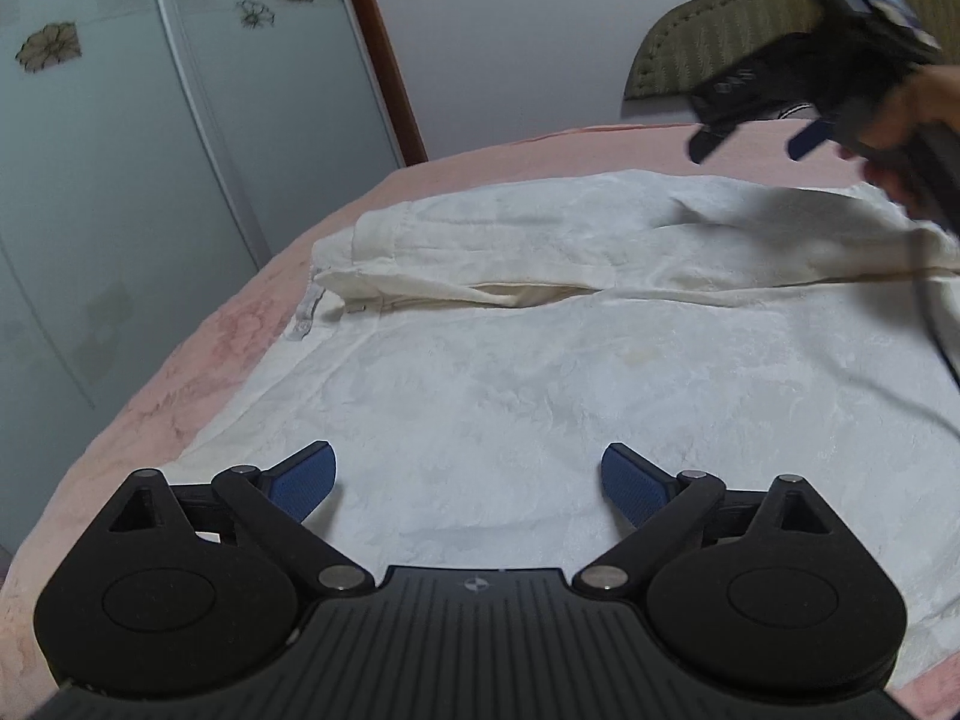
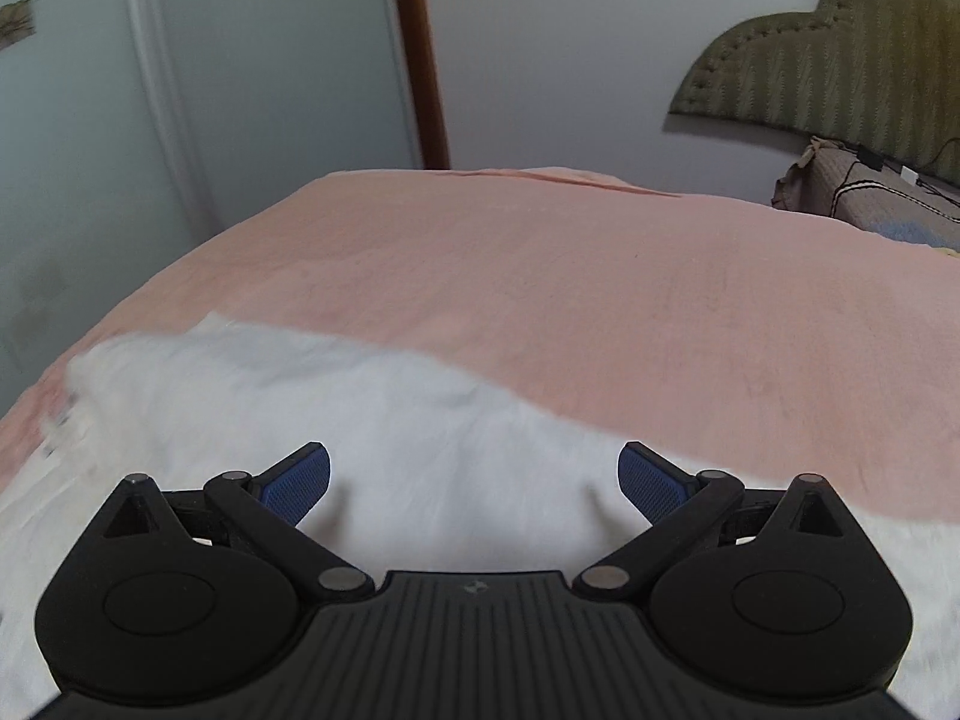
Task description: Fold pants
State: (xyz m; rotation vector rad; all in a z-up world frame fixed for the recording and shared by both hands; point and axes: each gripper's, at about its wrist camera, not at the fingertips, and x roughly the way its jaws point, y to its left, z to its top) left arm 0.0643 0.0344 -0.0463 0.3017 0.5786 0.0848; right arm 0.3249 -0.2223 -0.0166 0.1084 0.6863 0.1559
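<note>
White pants (image 1: 510,360) lie spread on a pink bed (image 1: 180,372), with a fold of fabric running across the far part and the waistband at the left. My left gripper (image 1: 468,483) is open just above the near part of the pants, holding nothing. My right gripper (image 1: 759,141) shows at the top right of the left wrist view, held in a hand above the far right of the pants. In the right wrist view the right gripper (image 2: 474,483) is open and empty over the blurred white pants (image 2: 360,420), with the pink bed (image 2: 600,300) beyond.
A wardrobe with flower-patterned doors (image 1: 120,180) stands left of the bed. A white wall (image 2: 570,60) is behind it. A green padded headboard (image 2: 840,72) and a pillow (image 2: 888,204) are at the far right. A black cable (image 1: 930,324) hangs from the right gripper.
</note>
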